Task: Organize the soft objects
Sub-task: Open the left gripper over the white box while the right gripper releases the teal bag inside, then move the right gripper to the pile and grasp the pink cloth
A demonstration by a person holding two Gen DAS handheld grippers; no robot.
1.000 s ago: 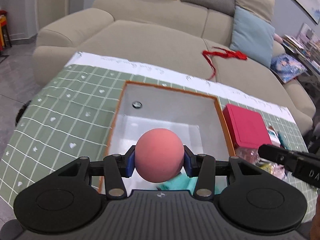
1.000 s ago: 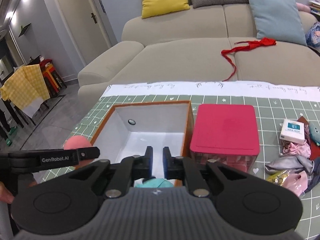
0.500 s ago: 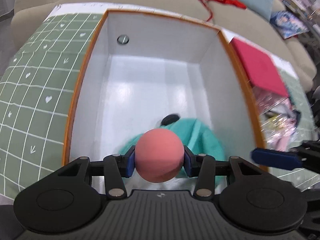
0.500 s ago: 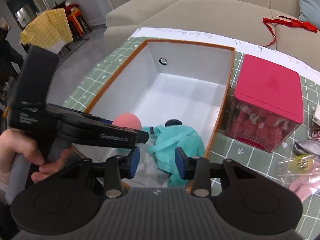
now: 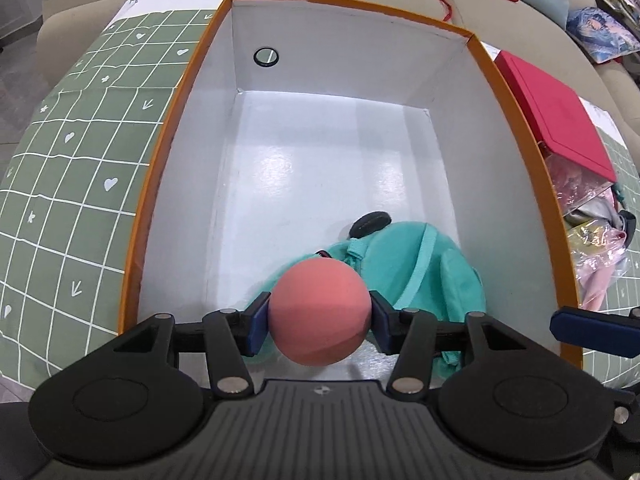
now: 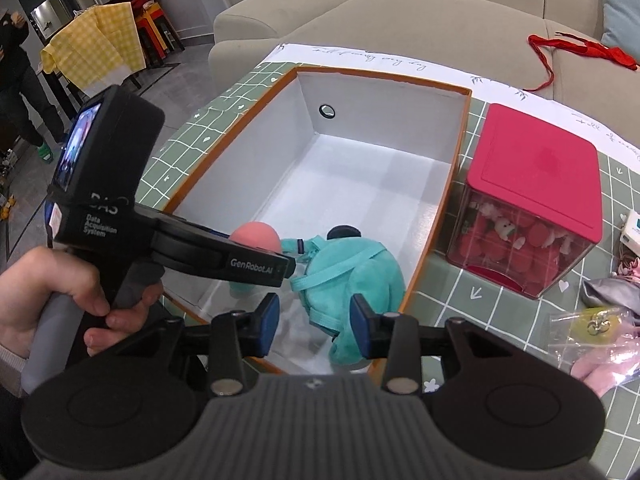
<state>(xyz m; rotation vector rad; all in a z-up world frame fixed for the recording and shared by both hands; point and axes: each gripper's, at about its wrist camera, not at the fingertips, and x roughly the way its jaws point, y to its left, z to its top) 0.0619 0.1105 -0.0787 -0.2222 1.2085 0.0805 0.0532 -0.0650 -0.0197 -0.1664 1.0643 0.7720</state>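
The left gripper [image 5: 319, 322] is opening, the pink ball [image 5: 319, 311] between its pads, low over the box's [image 5: 520, 92] near end. The right gripper [image 6: 314, 330] stands open and empty above the teal plush bag [image 6: 352, 276] there.

1. Ball [image 5: 319, 312]: matt, smooth, foam-like, salmon pink.
2. Backpack [image 6: 354, 280]: plush teal cloth, fuzzy, with woven straps.
3. Box [image 5: 516, 92]: cardboard, orange rim, white inside; floor glossy with glare, walls matt.
4. Tablecloth [image 5: 72, 184]: smooth green sheet with white printed grid, slight sheen.
5. Container [image 6: 536, 200]: clear glossy plastic walls, matt red plastic lid.
6. Left gripper [image 5: 319, 322]: matt black plastic, ribbed housing, blue pads, shiny metal rivets.
7. Right gripper [image 6: 314, 320]: same finish.
8. Sofa [image 6: 440, 12]: beige woven cloth, matt.
9. Bags [image 6: 592, 340]: crinkled clear plastic, shiny.
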